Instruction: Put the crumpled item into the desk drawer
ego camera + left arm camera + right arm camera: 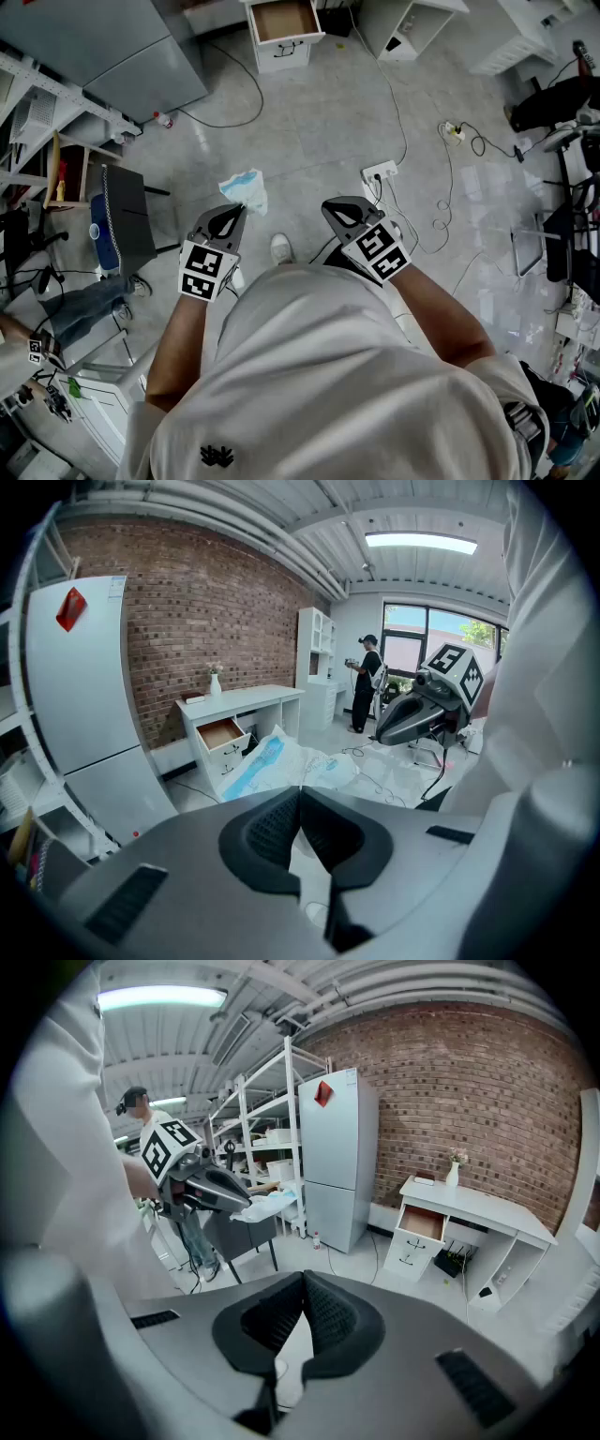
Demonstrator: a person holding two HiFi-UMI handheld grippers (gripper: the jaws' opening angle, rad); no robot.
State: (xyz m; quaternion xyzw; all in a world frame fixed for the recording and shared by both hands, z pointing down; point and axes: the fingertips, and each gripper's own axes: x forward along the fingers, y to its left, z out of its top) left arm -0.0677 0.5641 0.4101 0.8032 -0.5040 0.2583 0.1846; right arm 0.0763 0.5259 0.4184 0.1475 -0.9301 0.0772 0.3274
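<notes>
One corner is all the left gripper [239, 210] has of the crumpled wrapper [246, 190]. Its jaws are clenched on an edge, and the white-and-blue film fans out beyond the tips, in the air above the floor. It looks very light, soft and slack, and probably slippery, so a pinch on a bunched fold should hold better than one on a single layer. The right gripper [336, 211] sits beside it but apart, jaws pressed together on nothing. Both forearms are bent at the person's waist and point toward the open drawer [284, 21] of the white counter [478, 1206], well away across the floor.
</notes>
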